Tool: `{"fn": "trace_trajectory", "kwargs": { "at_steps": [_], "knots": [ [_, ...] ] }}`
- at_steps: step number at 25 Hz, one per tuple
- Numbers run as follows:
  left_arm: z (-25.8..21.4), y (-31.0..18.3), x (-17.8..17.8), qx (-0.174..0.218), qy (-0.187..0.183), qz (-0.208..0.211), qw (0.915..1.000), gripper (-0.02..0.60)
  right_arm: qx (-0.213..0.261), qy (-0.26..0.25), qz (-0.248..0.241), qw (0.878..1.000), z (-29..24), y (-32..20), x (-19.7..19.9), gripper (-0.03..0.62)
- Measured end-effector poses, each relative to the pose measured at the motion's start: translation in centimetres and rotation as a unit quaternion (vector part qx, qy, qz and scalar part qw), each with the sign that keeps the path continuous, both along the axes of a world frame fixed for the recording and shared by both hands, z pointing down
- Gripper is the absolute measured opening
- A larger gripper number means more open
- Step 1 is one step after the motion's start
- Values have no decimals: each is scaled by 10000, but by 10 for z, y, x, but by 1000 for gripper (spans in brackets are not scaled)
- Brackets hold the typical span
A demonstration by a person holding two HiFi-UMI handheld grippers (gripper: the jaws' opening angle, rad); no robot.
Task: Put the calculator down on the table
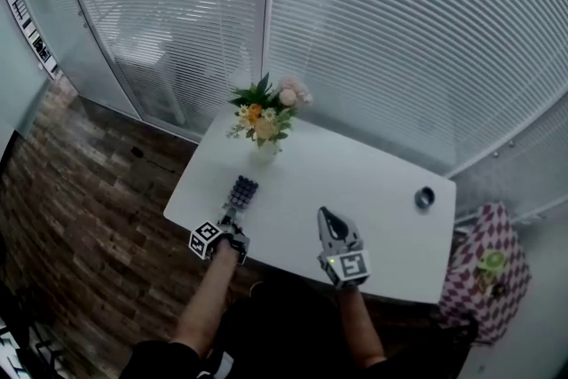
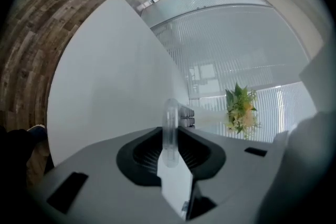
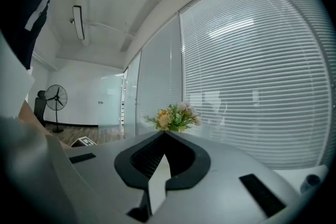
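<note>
Left fingers (image 2: 137, 157) pinch the calculator (image 1: 241, 191) by its near clear edge, angled low over the bench (image 1: 373, 182) front-left for set-down, contact unclear; right fingers (image 3: 137, 164) pressed together, empty, parked aside.

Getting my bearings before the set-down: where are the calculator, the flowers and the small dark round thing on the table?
calculator (image 1: 242, 191), head view, on its keypad.
flowers (image 1: 264, 115), head view, middle of the bunch.
dark round thing (image 1: 425, 197), head view, on its centre.
</note>
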State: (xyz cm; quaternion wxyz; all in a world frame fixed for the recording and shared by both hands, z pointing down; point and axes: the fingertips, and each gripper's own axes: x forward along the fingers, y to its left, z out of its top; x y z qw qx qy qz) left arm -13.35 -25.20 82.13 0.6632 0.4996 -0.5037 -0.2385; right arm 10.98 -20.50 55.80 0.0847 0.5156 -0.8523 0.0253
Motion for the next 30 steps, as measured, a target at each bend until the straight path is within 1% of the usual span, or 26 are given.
{"fn": "trace_trajectory", "kwargs": {
  "at_steps": [4, 12, 17, 19, 21, 27, 30],
  "knots": [
    [8, -9, -3, -79, 26, -93, 9999, 86, 30, 33, -24, 10000, -2, -4, -1, 6],
    [20, -25, -1, -225, 131, -179, 9995, 86, -71, 55, 10, 10000, 4, -4, 2, 6],
    [30, -26, 4, -438, 72, -187, 9988, 86, -34, 73, 2, 10000, 2, -4, 3, 6],
    [34, -27, 5, -473, 144, -263, 9984, 86, -68, 82, 6, 9999, 4, -4, 2, 6],
    [36, -28, 6, -487, 165, -305, 9982, 86, -118, 104, 7, 9999, 8, -3, 2, 5],
    [37, -32, 7, -399, -61, -230, 9989, 86, -134, 92, -19, 9999, 10, -1, 1, 5],
    [36, -39, 11, -376, -39, -222, 9990, 86, -166, 66, -22, 9998, 10, -2, 0, 6]
  ]
}}
